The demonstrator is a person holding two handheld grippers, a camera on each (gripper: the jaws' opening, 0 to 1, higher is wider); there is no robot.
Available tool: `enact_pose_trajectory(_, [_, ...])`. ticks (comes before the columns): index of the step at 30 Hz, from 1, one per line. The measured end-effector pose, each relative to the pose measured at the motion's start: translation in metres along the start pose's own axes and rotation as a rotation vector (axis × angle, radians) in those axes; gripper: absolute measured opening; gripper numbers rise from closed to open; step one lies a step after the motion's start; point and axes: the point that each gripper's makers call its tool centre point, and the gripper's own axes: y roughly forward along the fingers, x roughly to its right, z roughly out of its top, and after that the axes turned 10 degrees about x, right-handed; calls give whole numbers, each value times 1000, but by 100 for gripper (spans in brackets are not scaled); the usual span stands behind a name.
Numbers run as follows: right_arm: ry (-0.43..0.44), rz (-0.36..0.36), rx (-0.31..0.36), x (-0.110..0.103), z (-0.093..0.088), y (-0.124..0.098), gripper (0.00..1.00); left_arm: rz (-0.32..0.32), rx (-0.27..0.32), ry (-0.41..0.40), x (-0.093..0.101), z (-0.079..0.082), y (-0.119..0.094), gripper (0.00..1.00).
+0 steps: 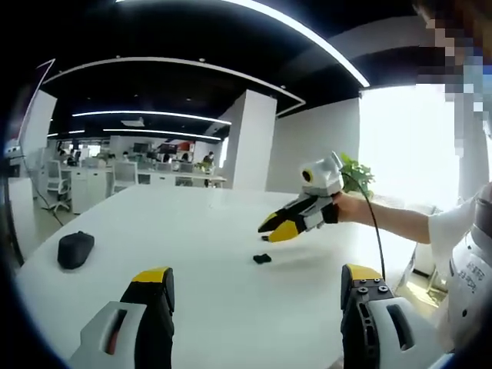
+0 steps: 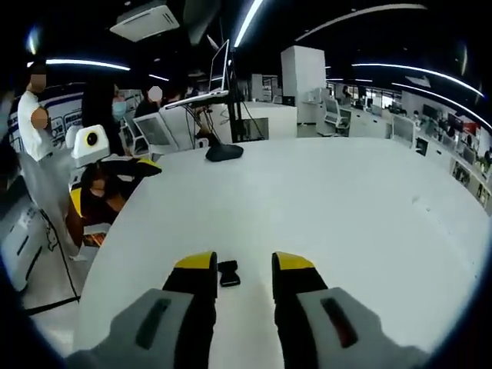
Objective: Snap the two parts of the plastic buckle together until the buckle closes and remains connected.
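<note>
**Small black buckle lying on the white table, both grippers coming in with nothing held**

In the left gripper view, the left gripper (image 1: 257, 280) is hanging above the white table (image 1: 200, 231) with its yellow-tipped jaws standing wide apart and nothing between them. The buckle (image 1: 262, 259) is lying ahead as a small dark piece, alone on the bare surface. Just beyond it the right gripper (image 1: 275, 228) is reaching in from a person's hand (image 1: 350, 207), tips pointing down toward the buckle but not touching it. A black mouse (image 1: 75, 250) is sitting well off to the side.

In the right gripper view, the right gripper (image 2: 243, 269) is hovering with its jaws partly open, and the buckle (image 2: 228, 273) is showing in the gap between the tips, resting on the table (image 2: 346, 207). A monitor stand (image 2: 224, 151) is standing at the far edge.

To my eye the buckle is looking light, stiff and smooth, likely to skid on that slick top. I cannot make out its two halves; taking hold across the flat body, leaving the mating end free, seems wisest.
</note>
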Motion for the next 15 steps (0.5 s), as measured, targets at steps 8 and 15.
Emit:
enact_pose_trajectory(8, [-6,0,7,-2,-7,1,26,-22,-10,5,6,-1,8,91])
enact_pose_trajectory(15, [7,6,31,-2,-9,4,26,-21,1,-5,5,4,14,90])
